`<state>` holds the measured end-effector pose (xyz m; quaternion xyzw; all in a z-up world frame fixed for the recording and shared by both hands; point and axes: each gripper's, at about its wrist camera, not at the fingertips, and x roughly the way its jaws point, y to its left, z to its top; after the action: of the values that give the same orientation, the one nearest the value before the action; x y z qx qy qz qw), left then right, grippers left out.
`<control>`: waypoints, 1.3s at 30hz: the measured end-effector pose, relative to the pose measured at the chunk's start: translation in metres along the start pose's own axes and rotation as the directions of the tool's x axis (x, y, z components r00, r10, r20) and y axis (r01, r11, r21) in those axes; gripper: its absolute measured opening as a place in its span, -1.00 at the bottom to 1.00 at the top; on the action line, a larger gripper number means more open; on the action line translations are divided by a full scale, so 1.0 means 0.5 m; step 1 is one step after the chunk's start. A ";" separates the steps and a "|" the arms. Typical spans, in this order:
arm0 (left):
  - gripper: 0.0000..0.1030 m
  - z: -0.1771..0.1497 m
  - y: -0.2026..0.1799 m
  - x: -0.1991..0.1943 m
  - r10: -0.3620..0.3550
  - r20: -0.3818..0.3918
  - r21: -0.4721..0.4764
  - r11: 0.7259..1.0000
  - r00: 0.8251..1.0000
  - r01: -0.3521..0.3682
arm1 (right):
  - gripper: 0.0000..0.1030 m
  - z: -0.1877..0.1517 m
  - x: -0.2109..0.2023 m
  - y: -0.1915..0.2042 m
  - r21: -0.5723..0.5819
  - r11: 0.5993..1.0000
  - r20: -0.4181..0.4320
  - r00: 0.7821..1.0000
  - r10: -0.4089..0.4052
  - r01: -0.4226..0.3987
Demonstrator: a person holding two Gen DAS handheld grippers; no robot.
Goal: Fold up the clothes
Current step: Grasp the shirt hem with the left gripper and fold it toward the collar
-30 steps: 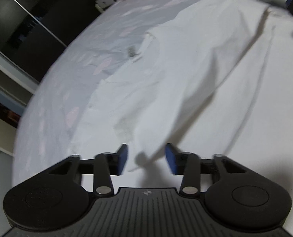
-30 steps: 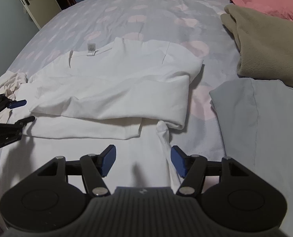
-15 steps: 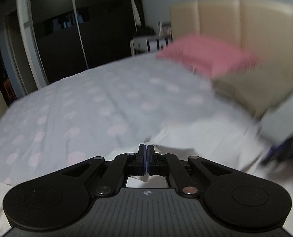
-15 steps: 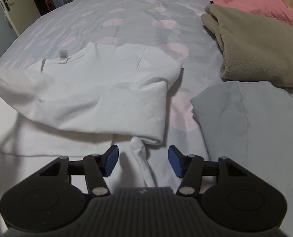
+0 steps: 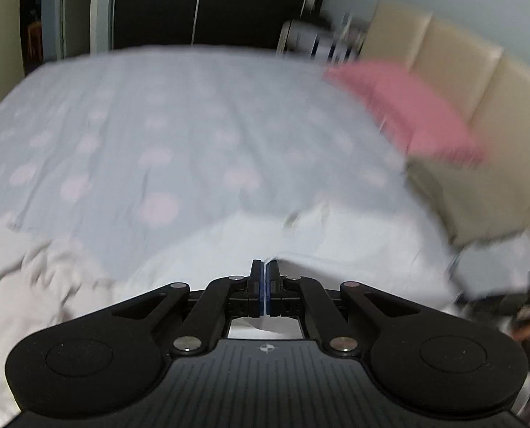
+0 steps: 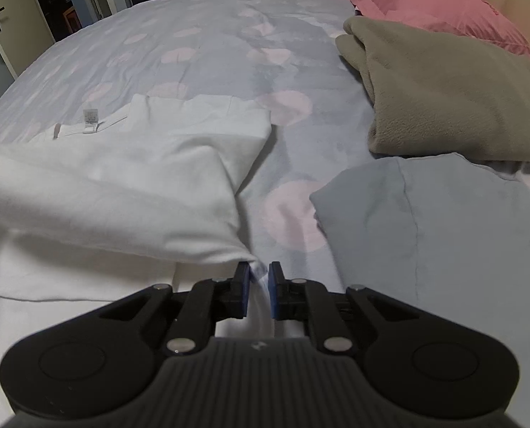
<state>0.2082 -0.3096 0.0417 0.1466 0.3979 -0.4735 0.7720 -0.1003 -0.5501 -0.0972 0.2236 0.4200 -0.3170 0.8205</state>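
A white long-sleeved shirt lies partly folded on the bed, its neck label toward the far left. My right gripper is shut on a bunch of the shirt's white cloth at its near right edge. My left gripper is shut on the shirt's cloth, which drapes off to the right of its tips. The left wrist view is blurred by motion.
The bed has a grey cover with pink dots. A folded grey garment lies right of the shirt, an olive fleece and a pink pillow behind it. A crumpled cream garment lies at the left.
Both grippers have gone from open to shut on the white shirt. The left gripper has swung up to face across the bed. The shirt's left side is lifted and drawn over.
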 end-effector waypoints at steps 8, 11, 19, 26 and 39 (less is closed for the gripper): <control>-1.00 -0.085 0.069 0.140 0.088 -0.221 -0.016 0.995 0.971 -0.094 | -0.74 0.001 0.008 0.016 -0.032 0.999 -0.027 1.000 0.003 -0.004; -1.00 -0.105 0.075 0.144 0.087 -0.246 0.001 0.996 0.965 -0.090 | -0.59 0.008 -0.001 0.021 -0.040 0.999 -0.046 0.999 0.026 -0.028; -0.28 -0.137 0.083 0.128 0.019 -0.191 0.019 1.000 0.981 -0.016 | -0.22 0.082 -0.069 0.053 -0.044 0.990 0.056 0.989 0.138 -0.136; 0.09 -0.171 0.106 0.104 0.015 -0.136 0.092 0.996 0.991 -0.002 | -0.22 0.129 -0.019 0.064 0.070 0.985 0.052 0.987 0.153 -0.157; -0.58 -0.202 0.108 0.183 0.004 -0.024 0.055 0.998 1.000 -0.003 | -0.22 0.164 0.054 0.047 0.154 0.984 0.100 0.992 0.079 -0.094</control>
<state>0.2272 -0.2775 -0.1000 0.1744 0.3939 -0.4810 0.7636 -0.0269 -0.5947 -0.0726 0.2908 0.3447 -0.3234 0.8319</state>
